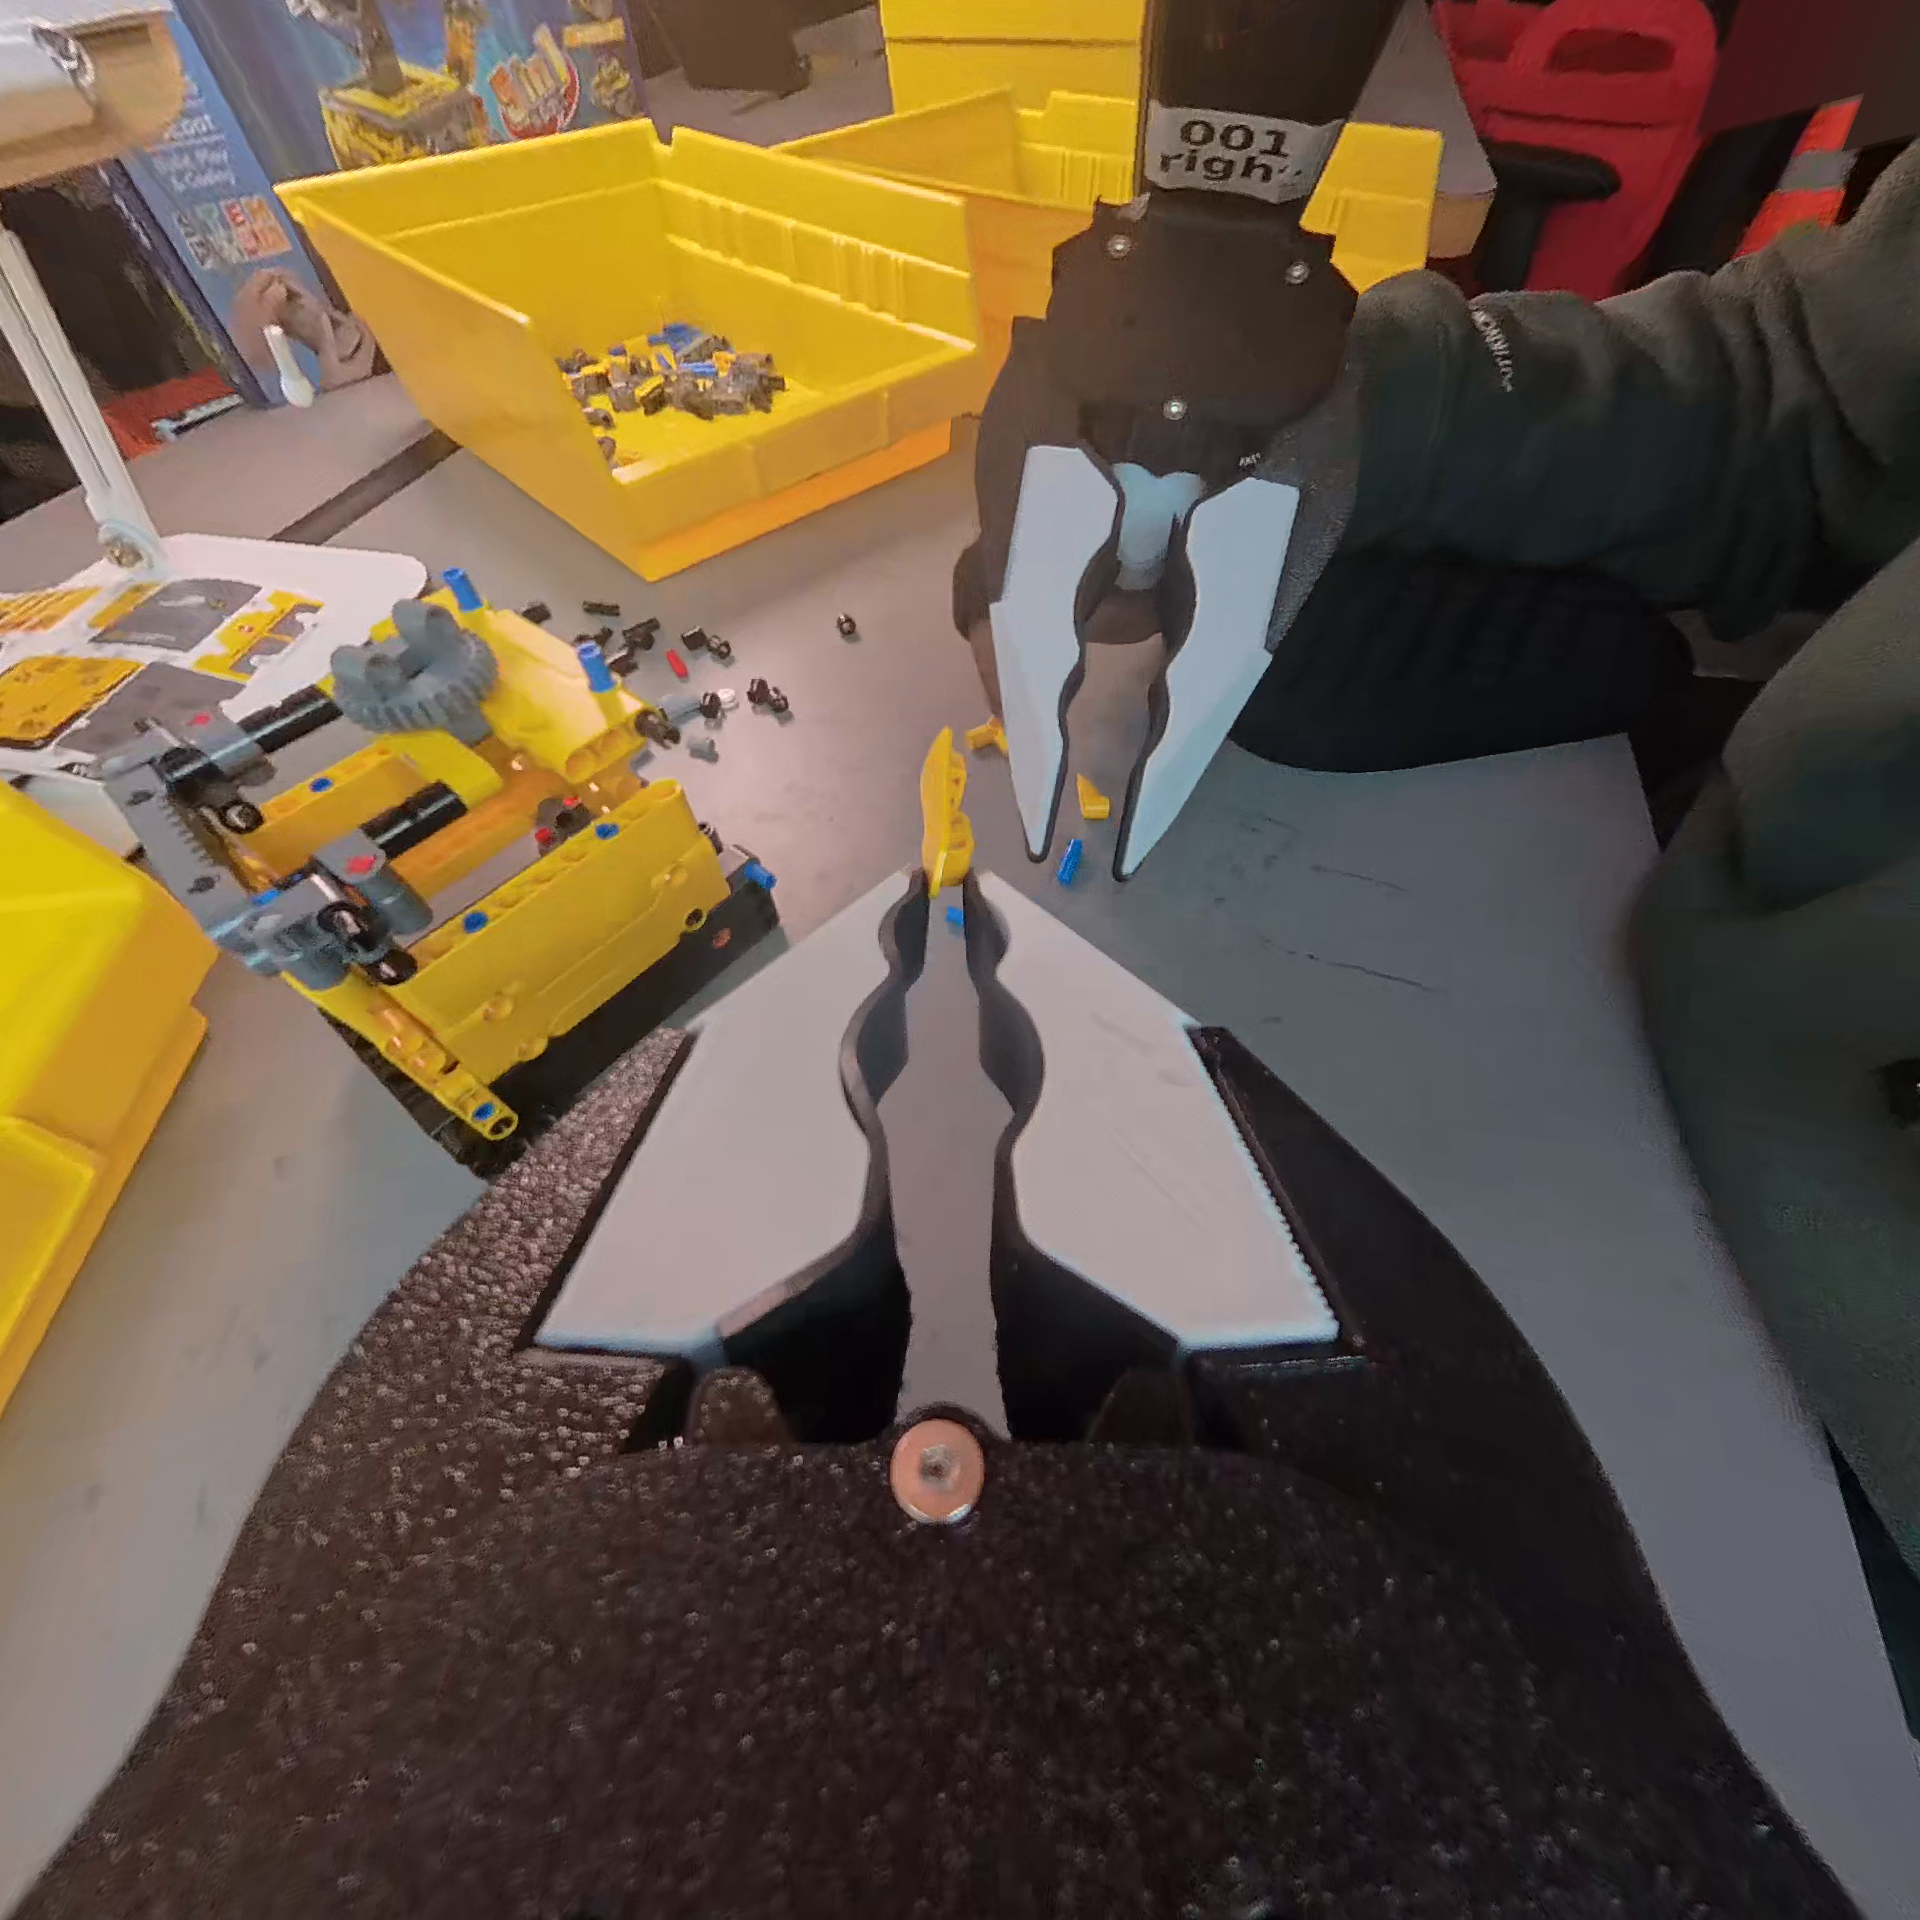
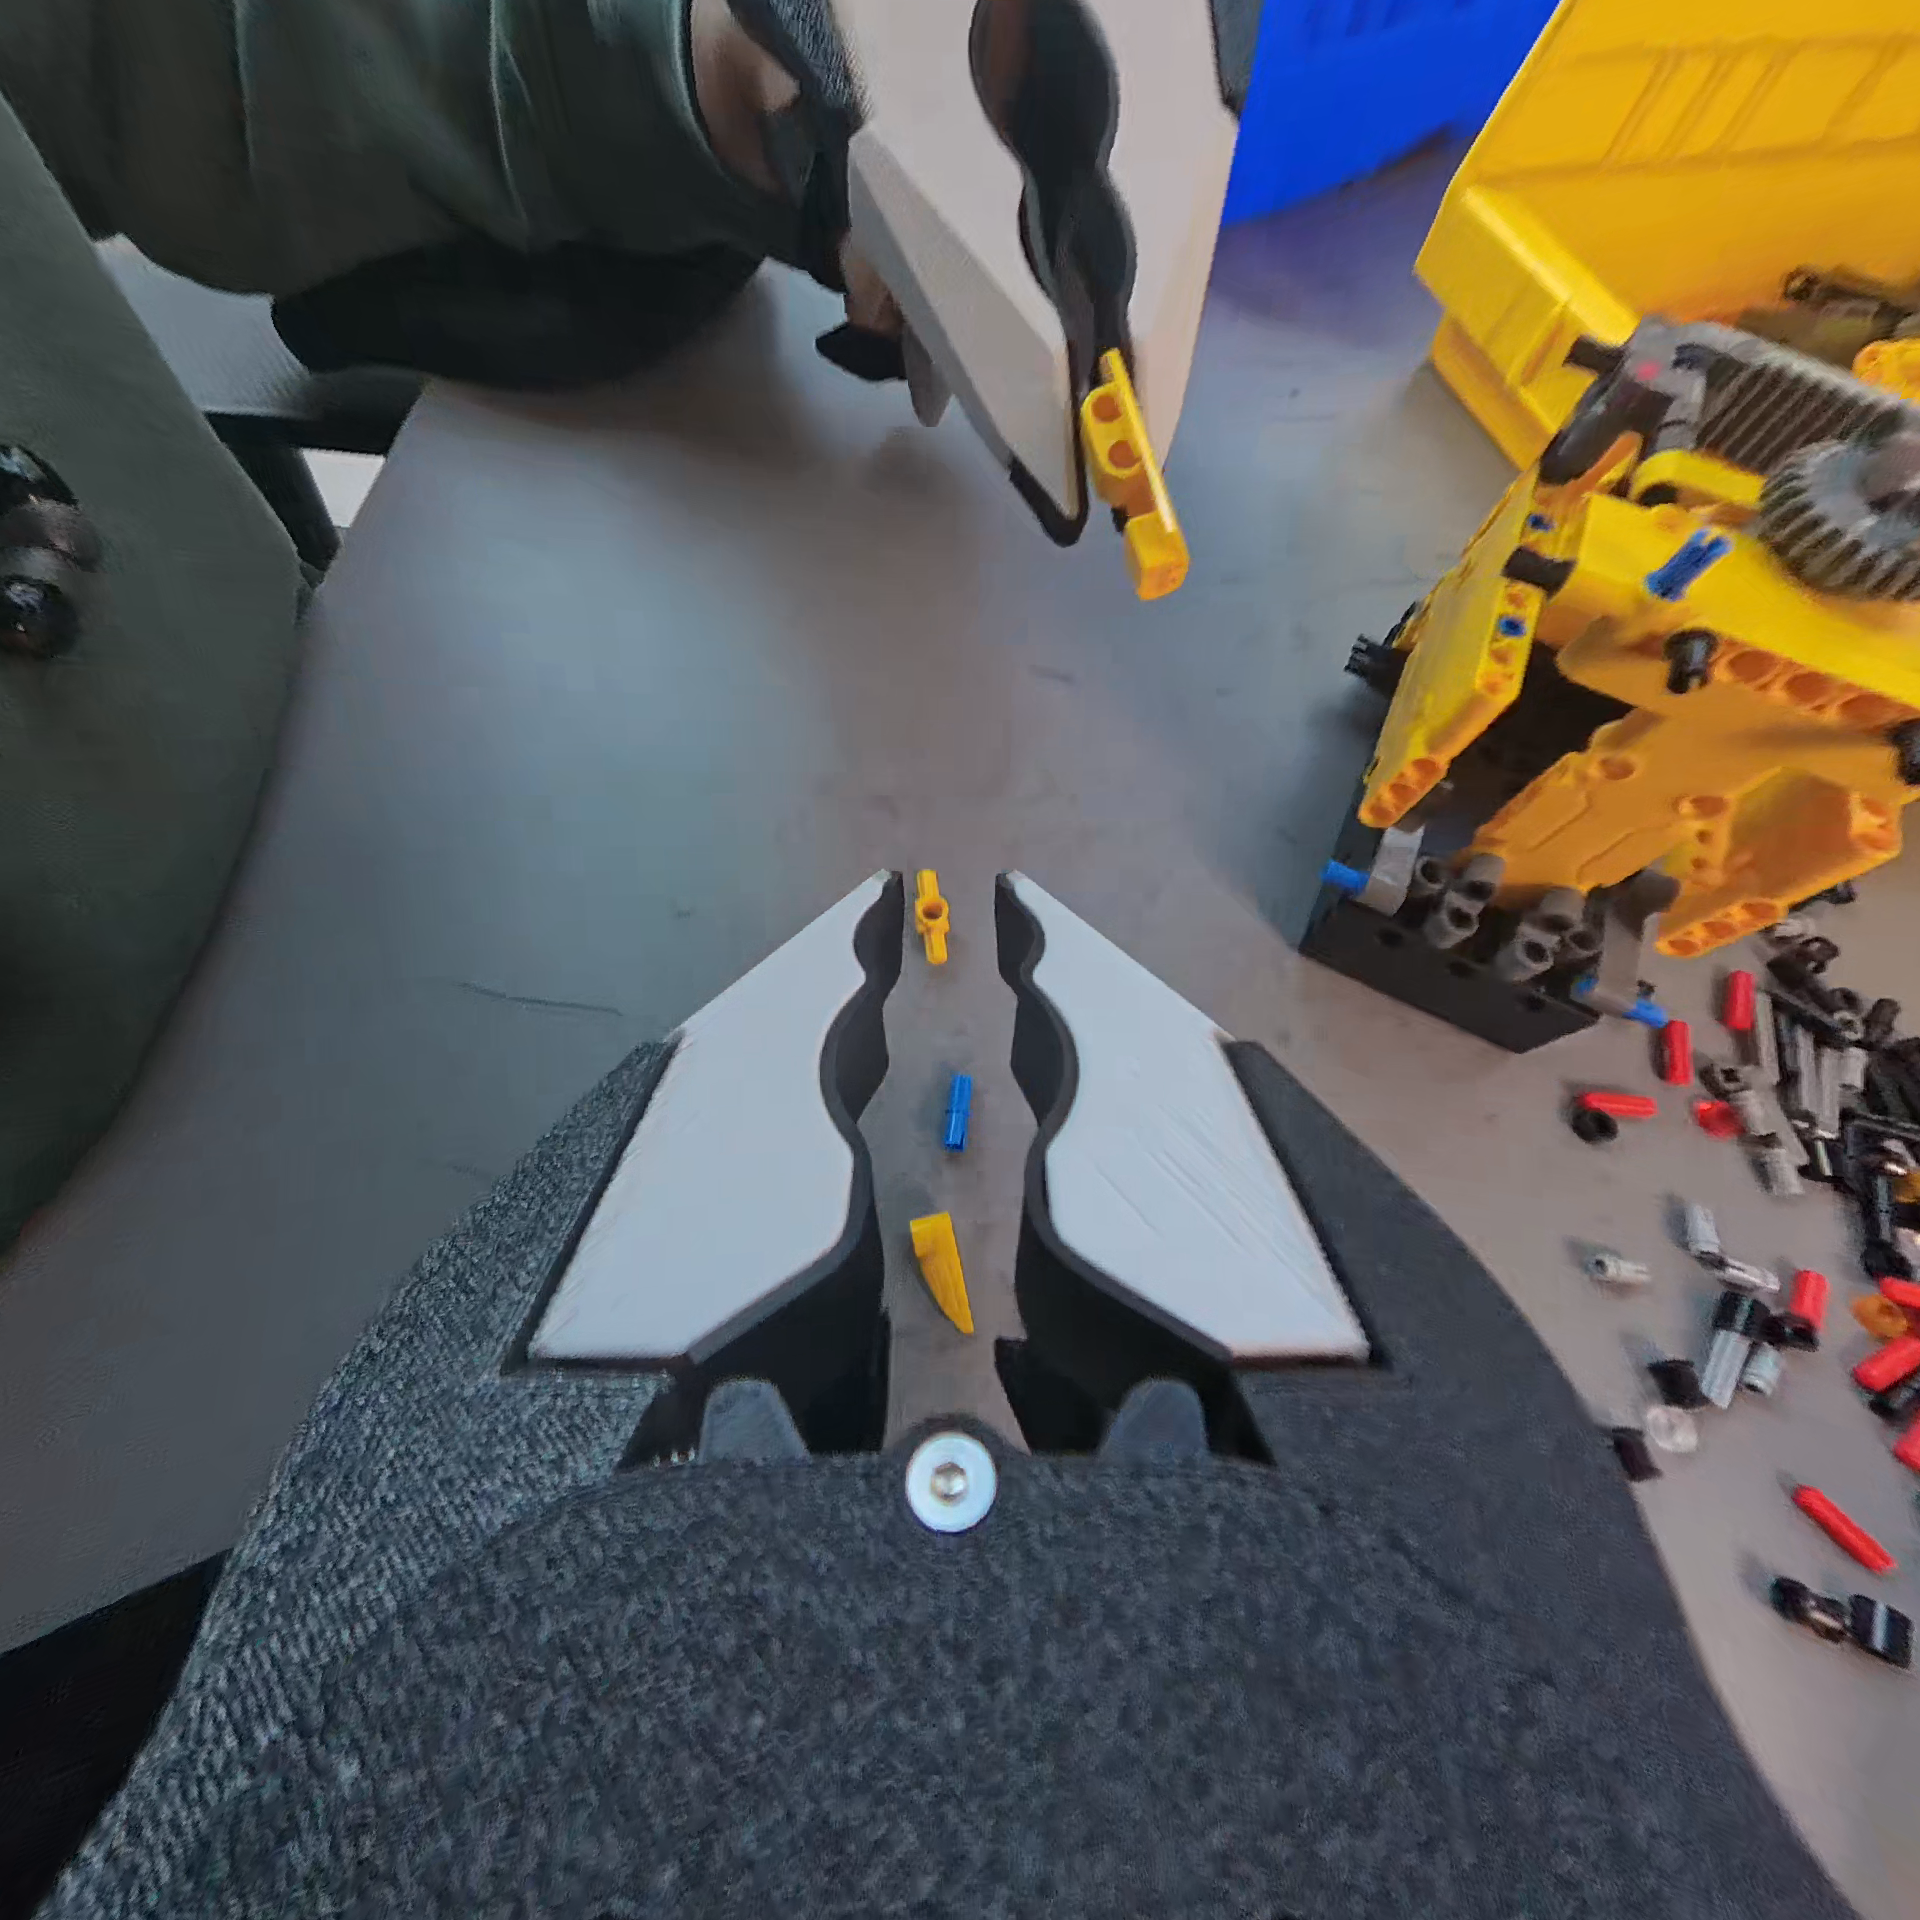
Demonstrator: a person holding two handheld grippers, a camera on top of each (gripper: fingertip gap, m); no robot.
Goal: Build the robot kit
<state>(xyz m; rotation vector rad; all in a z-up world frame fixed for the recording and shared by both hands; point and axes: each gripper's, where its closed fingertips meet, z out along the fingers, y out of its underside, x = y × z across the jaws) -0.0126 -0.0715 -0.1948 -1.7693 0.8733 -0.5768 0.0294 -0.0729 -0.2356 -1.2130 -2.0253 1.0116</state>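
My left gripper (image 1: 943,883) is shut on a yellow beam piece (image 1: 948,805), held above the grey table; it also shows in the right wrist view (image 2: 1127,473), sticking out past the left gripper (image 2: 1096,520). My right gripper (image 2: 945,878) is open and points down at the table, over a small yellow connector (image 2: 932,914), a blue pin (image 2: 957,1112) and a yellow wedge piece (image 2: 943,1270). In the left wrist view the right gripper (image 1: 1081,862) stands just beyond my left fingertips, with the blue pin (image 1: 1070,860) between its tips.
A half-built yellow brick vehicle (image 1: 416,810) stands to the left, also in the right wrist view (image 2: 1662,727). Loose small parts (image 2: 1787,1195) lie scattered beside it. A yellow bin (image 1: 644,343) with parts sits behind. Instruction sheets (image 1: 135,644) lie far left. A person's dark sleeve (image 1: 1610,468) is right. The left gripper's tips are roughly 6 centimeters from the right gripper's. My right tips are roughly 4 centimeters from the small yellow connector (image 2: 932,914).
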